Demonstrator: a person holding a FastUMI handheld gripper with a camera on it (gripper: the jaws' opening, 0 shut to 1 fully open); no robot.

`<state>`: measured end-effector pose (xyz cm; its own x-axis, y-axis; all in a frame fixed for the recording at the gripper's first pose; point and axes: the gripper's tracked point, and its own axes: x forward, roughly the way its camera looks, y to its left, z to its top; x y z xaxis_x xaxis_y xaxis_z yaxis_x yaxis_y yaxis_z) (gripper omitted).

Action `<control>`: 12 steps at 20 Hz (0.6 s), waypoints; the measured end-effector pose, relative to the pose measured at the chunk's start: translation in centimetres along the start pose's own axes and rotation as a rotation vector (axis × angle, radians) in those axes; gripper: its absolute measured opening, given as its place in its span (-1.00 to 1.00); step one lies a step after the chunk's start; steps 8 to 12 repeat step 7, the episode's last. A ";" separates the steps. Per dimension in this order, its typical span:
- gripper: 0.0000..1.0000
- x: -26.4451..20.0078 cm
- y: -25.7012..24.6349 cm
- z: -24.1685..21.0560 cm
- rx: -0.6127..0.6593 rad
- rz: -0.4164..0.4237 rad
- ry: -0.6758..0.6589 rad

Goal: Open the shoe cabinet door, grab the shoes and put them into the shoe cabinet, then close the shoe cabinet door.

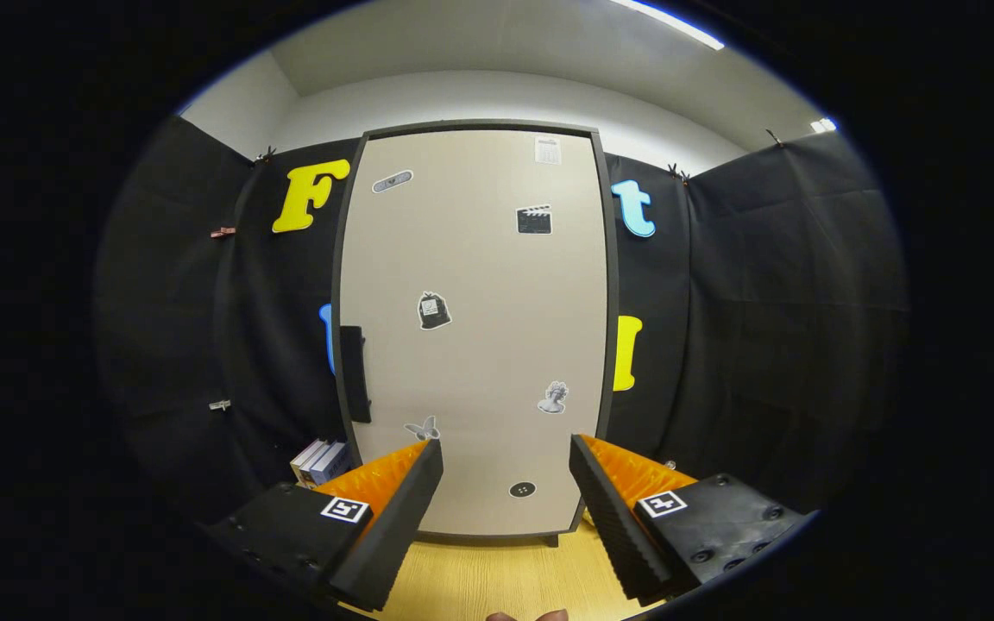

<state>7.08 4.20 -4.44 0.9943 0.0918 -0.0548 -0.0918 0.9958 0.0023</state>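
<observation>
Black cloth walls all round, pale wooden floor point(497, 578) at bottom centre. Shoe cabinet point(475, 328) standing upright mid-frame, door point(480, 285) closed, dotted with small stickers, dark handle point(354, 373) on its left edge. Fingers point(506, 509) spread wide apart at lower centre, gripping nothing, cabinet well beyond them. Stacked books point(321, 461) at lower left beside the cabinet.

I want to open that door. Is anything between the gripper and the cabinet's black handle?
Nothing visible blocks it. The gripper is open, fingers spread, and the handle sits on the closed cabinet door, beyond the left finger. Bare wooden floor lies between.
</observation>
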 end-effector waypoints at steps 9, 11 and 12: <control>0.94 0.1 0.0 0.1 0.007 0.003 -0.004; 0.94 0.1 0.0 0.1 0.007 0.003 -0.004; 0.94 0.1 0.0 0.1 0.007 0.003 -0.004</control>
